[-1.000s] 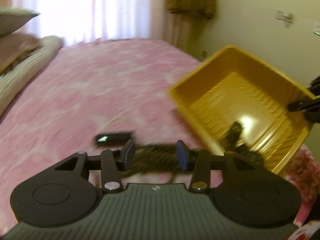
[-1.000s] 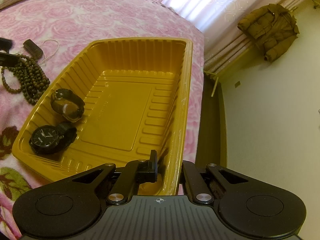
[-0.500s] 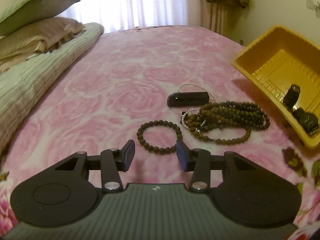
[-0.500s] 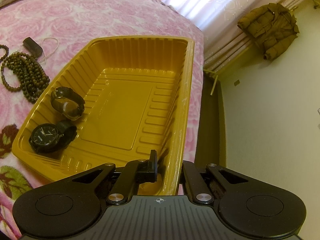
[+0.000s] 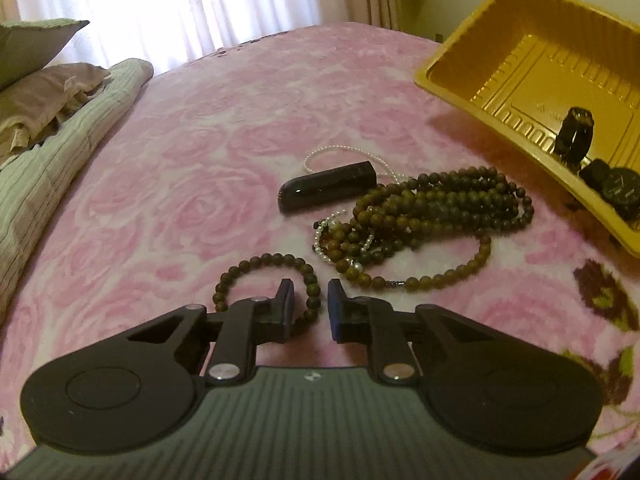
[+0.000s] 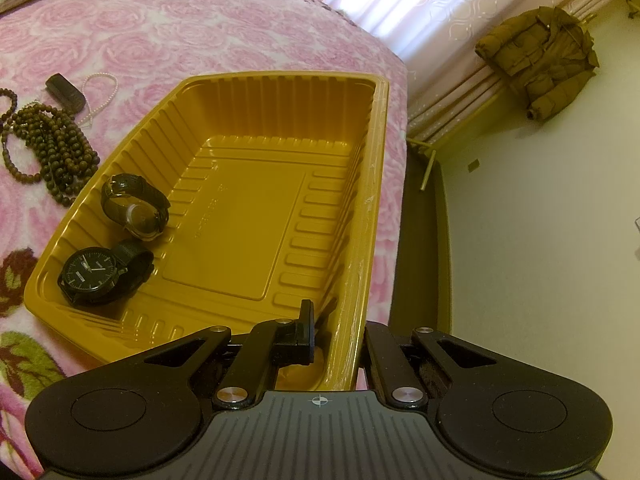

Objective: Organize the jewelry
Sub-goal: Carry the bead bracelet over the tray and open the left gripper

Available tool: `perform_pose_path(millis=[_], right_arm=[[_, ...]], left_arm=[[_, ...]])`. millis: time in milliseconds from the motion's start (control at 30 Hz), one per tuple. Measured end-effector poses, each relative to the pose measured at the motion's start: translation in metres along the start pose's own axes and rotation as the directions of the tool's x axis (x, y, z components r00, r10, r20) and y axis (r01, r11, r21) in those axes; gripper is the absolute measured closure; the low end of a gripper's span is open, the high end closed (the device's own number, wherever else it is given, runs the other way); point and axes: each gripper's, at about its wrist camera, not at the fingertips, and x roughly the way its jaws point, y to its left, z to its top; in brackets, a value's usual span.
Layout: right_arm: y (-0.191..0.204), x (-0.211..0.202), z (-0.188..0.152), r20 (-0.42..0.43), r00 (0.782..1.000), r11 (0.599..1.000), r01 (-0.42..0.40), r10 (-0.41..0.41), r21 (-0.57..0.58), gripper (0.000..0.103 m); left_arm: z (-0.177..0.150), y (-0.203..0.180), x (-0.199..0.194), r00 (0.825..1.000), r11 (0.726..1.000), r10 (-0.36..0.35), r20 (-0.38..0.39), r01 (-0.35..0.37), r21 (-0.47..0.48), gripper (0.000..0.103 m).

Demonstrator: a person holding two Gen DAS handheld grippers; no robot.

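Note:
A small brown bead bracelet (image 5: 240, 272) lies on the pink bedspread. My left gripper (image 5: 311, 300) is low over it with its jaws closing. The bracelet's right side runs between the fingers, and the pads do not press it. Beyond lie a pile of brown bead necklaces (image 5: 432, 208), a black oblong case (image 5: 328, 190) and a pearl strand (image 5: 320, 154). My right gripper (image 6: 340, 340) is shut on the near rim of the yellow tray (image 6: 280, 78). The tray holds two black watches (image 6: 136, 208) (image 6: 96, 276).
Pillows and a folded striped blanket (image 5: 60, 140) lie along the bed's left side. The bed's edge (image 6: 420, 240) drops to the floor just past the tray. A brown jacket (image 6: 540, 60) hangs by the curtains.
The left gripper swung away from the tray, came down over the small bracelet, and its jaws narrowed around the bracelet's right side. The right gripper and tray stayed put.

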Motion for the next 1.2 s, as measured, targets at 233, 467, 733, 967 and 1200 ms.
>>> perform_pose_path(millis=[233,467,733,967,1200], right_arm=[[0.000,0.000,0.000,0.000,1.000,1.000,0.000,0.000,-0.001,0.097],[0.000,0.000,0.000,-0.002,1.000,1.000,-0.005,0.005,-0.001,0.097],[0.000,0.000,0.000,0.000,1.000,1.000,-0.005,0.005,-0.001,0.097],[0.000,0.001,0.000,0.000,1.000,1.000,-0.006,0.006,0.001,0.097],[0.000,0.000,0.001,0.001,1.000,1.000,-0.007,0.007,0.002,0.097]], left_arm=[[0.011,-0.001,-0.020,1.000,1.000,-0.016,0.019,0.016,-0.016,0.097],[0.043,-0.017,-0.063,0.981,0.989,-0.143,0.129,0.148,-0.027,0.097],[0.077,-0.056,-0.082,0.925,0.945,-0.321,0.205,0.325,0.013,0.097],[0.091,-0.092,-0.077,0.879,0.902,-0.430,0.207,0.427,0.062,0.097],[0.100,-0.118,-0.069,0.856,0.878,-0.479,0.194,0.473,0.077,0.097]])
